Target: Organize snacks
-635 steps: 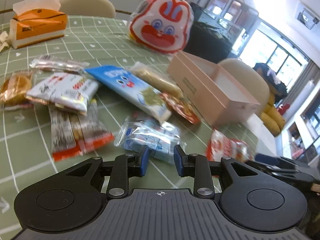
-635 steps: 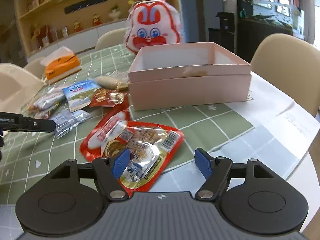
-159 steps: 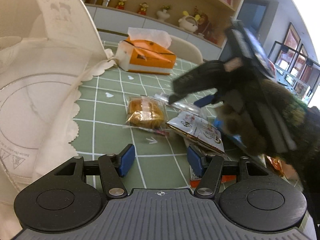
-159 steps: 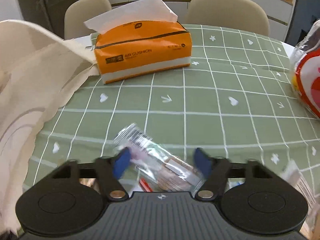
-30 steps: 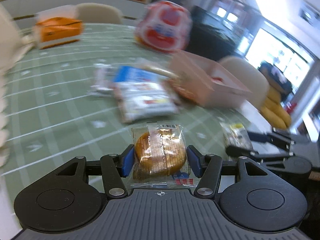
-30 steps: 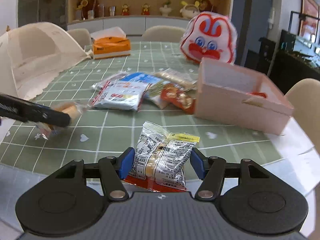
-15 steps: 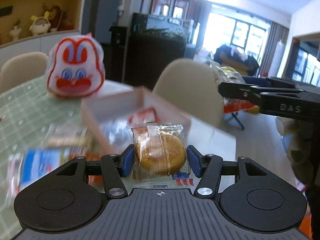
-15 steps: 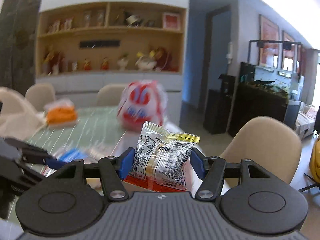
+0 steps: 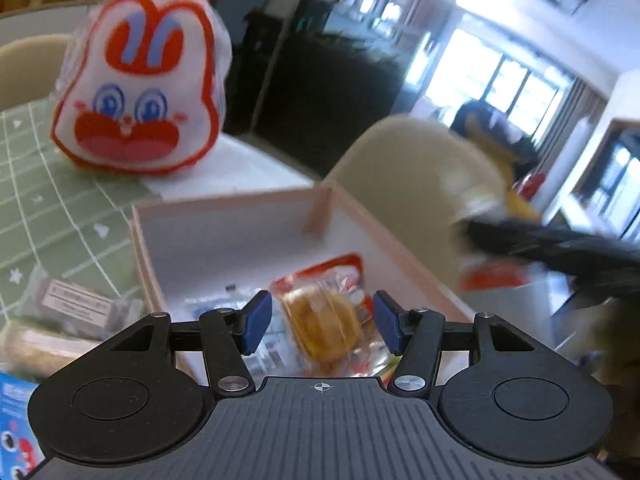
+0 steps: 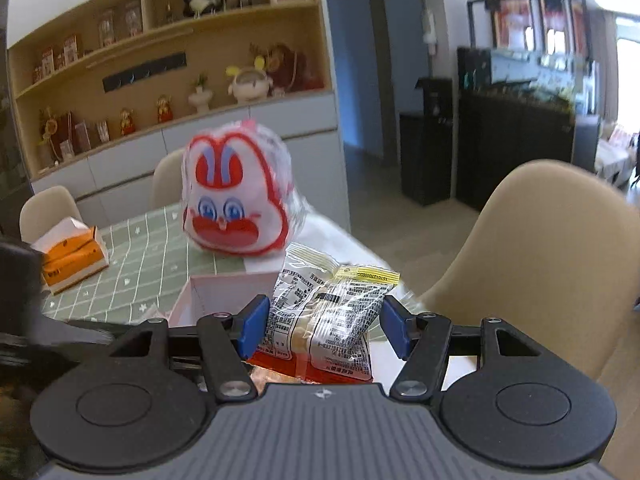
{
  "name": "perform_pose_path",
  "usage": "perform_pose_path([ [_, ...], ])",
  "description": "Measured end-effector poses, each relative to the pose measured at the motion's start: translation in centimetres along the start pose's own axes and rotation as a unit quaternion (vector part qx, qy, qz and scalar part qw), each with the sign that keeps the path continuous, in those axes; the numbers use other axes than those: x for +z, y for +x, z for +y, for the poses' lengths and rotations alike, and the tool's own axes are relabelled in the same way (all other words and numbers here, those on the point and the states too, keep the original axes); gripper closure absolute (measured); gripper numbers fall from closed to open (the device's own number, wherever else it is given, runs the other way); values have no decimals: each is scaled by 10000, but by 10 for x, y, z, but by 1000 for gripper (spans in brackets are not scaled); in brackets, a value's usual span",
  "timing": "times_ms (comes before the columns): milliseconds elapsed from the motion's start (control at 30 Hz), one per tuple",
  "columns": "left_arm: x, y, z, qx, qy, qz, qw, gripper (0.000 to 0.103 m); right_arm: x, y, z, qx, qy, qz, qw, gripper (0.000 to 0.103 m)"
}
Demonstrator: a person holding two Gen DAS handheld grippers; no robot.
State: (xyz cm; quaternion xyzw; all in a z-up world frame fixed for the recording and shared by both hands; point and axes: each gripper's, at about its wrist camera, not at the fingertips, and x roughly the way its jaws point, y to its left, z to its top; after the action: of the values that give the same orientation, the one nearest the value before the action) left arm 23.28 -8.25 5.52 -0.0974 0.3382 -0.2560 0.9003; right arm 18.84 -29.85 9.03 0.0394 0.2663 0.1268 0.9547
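My left gripper point(image 9: 322, 322) is open over the pink box point(image 9: 224, 208). The round cake packet point(image 9: 320, 326) is loose between and below its blue pads, blurred, over other packets in the box. My right gripper point(image 10: 322, 326) is shut on a clear printed snack packet point(image 10: 328, 312) with a red bottom edge, held above the box's point(image 10: 216, 284) right side. The right gripper also shows blurred at the right of the left wrist view point(image 9: 560, 244).
A rabbit-face bag point(image 9: 140, 100) stands behind the box on the green checked tablecloth point(image 9: 48, 200). Loose snack packets point(image 9: 68, 304) lie left of the box. An orange tissue box point(image 10: 74, 256) sits far left. Beige chairs point(image 10: 552, 264) ring the table.
My left gripper has opened over the box and the cake packet has dropped out of its pads. My right gripper has moved closer to the box, still holding its packet.
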Motion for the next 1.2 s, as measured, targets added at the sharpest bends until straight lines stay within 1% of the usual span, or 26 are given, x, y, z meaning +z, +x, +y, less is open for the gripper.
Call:
perform_pose_path([
  [67, 1, -29, 12, -73, -110, -256, 9996, 42, 1, 21, 10, 59, 38, 150, 9999, 42],
  [133, -1, -57, 31, 25, -265, -491, 9984, 42, 4, 39, 20, 277, 31, 204, 9994, 41],
  [200, -5, -78, 57, 182, -487, -561, 9971, 42, 10, 55, 31, 344, -86, 337, 9988, 33],
  [267, -19, -97, 85, 355, -734, -568, 9951, 42, 14, 66, 37, 294, 37, 444, 9986, 33],
  [333, -36, -111, 107, 545, -924, -525, 9928, 42, 12, 65, 41, 328, 205, 450, 9982, 31],
  [400, -50, -121, 130, 697, -1108, -449, 9904, 42, 6, 58, 47, 351, 246, 414, 9982, 30],
  [467, -60, -127, 147, 834, -1252, -400, 9878, 42, -3, 43, 55, 273, 143, 324, 9990, 30],
  [567, -72, -137, 162, 955, -1240, -399, 9869, 42, -22, 16, 72, 346, -149, 215, 9991, 30],
  [600, -77, -140, 162, 944, -1205, -378, 9875, 42, -30, 6, 79, 408, -224, 191, 9987, 29],
  [700, -89, -146, 155, 691, -1070, -203, 9917, 42, -51, -16, 96, 651, -340, 233, 9970, 28],
  [767, -97, -148, 143, 543, -818, -30, 9952, 43, -62, -27, 109, 781, -476, 311, 9953, 27],
  [933, -123, -158, 108, 275, -251, 362, 9986, 43, -80, -32, 149, 929, -952, 489, 9899, 27],
  [1000, -137, -162, 92, 330, 19, 482, 9983, 43, -81, -28, 165, 1003, -1054, 561, 9878, 27],
  [1067, -149, -171, 80, 437, 309, 479, 9974, 43, -81, -21, 181, 1113, -1100, 644, 9856, 27],
  [1133, -157, -181, 76, 483, 318, 490, 9971, 43, -79, -12, 199, 1243, -1082, 783, 9832, 27],
  [1200, -159, -191, 80, 609, 116, 394, 9973, 43, -76, 0, 216, 1407, -988, 968, 9803, 27],
])
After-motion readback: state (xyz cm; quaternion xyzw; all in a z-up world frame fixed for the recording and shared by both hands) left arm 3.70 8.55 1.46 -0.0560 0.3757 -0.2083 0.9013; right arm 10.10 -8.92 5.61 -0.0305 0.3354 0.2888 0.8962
